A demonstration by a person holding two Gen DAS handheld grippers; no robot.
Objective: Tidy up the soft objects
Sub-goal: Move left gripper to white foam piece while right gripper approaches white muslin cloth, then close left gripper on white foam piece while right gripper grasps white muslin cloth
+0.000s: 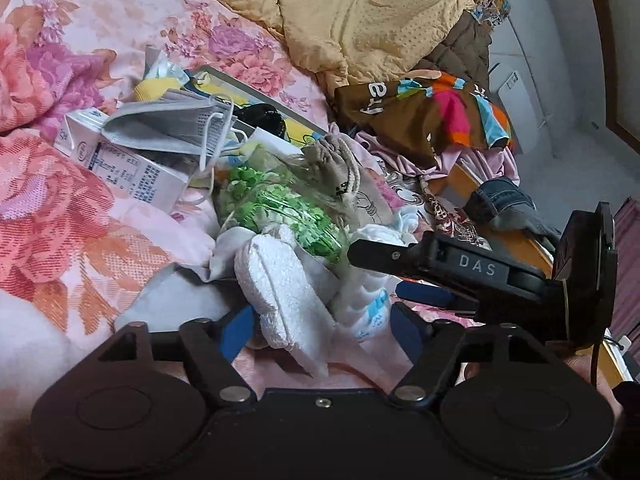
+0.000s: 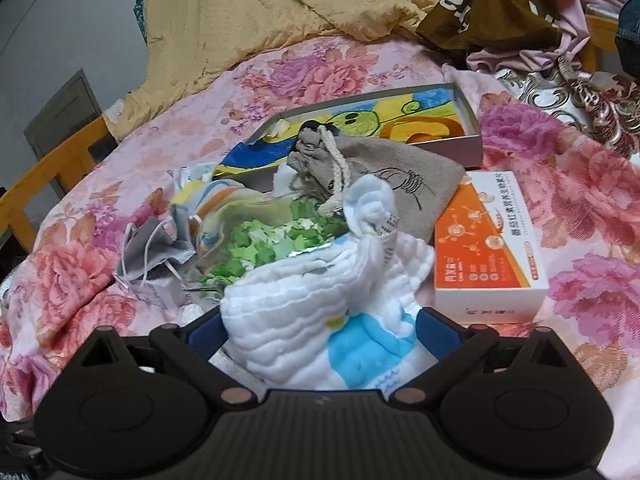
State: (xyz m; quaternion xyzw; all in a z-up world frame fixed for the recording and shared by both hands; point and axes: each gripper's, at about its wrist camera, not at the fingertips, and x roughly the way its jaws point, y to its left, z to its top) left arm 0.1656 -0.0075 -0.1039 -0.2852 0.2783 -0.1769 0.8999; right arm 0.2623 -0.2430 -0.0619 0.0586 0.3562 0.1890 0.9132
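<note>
Left gripper: fingers spread wide on either side of a folded white towel; the blue pads look clear of it, so no grip yet
Right gripper: fingers spread around a bunched white muslin cloth with blue patches; cloth fills the gap, but whether the pads press it I cannot tell
Where the soft things lie: heaped mid-bed on the floral quilt, with a grey face mask, a beige drawstring pouch and a clear bag of green bits touching one another
Risk, snagging: the cloth lies against the bag, which could drag along when lifted
Risk, crowding: both grippers work just beside each other and may knock together
Risk, slipping: a bulky fold may slide out of a shallow pinch
Writing: "DAS" on the right gripper's side; Chinese print on the orange and white box, too small to read
</note>
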